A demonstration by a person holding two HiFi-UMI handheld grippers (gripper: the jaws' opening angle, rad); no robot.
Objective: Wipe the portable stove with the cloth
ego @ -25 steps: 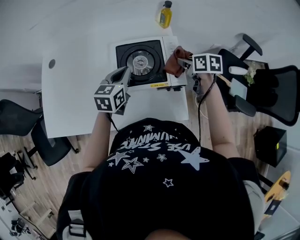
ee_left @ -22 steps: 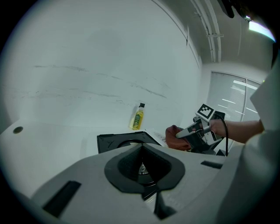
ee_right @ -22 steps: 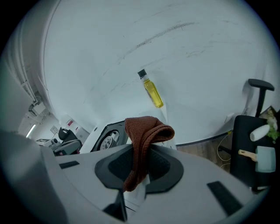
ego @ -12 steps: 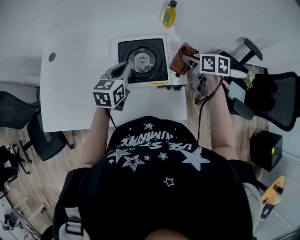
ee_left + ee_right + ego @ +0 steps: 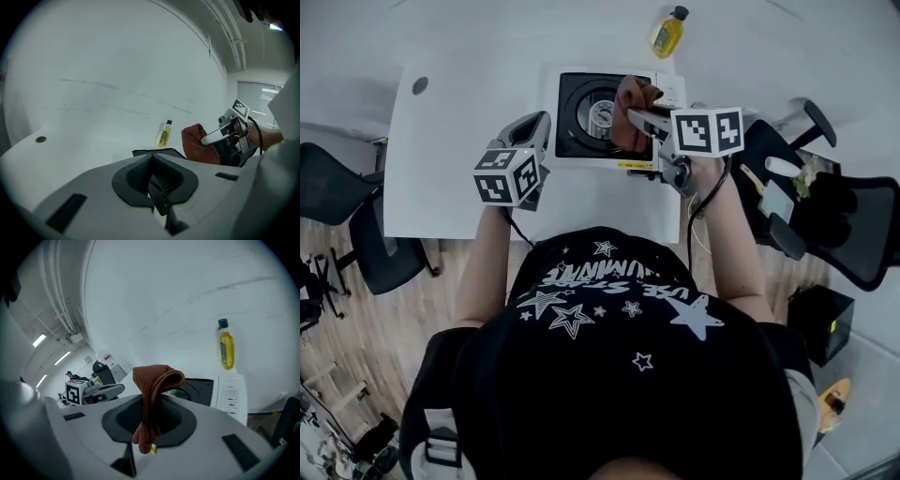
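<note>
Clamping the cloth [image 5: 630, 98] so its fold overhangs the stove [image 5: 577, 117] at the table's [image 5: 450, 141] far edge, the right gripper [image 5: 636, 114] looks ready to wipe; the left gripper [image 5: 540, 127] waits closed and empty.

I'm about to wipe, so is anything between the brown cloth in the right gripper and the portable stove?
Nothing visible. The folded reddish-brown cloth, clamped in the right gripper, hangs right over the white portable stove.

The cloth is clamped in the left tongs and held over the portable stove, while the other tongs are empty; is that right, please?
Not quite: the right gripper view shows the cloth clamped in the right tongs, not the left. It is held over the portable stove, and the left tongs are empty.
</note>
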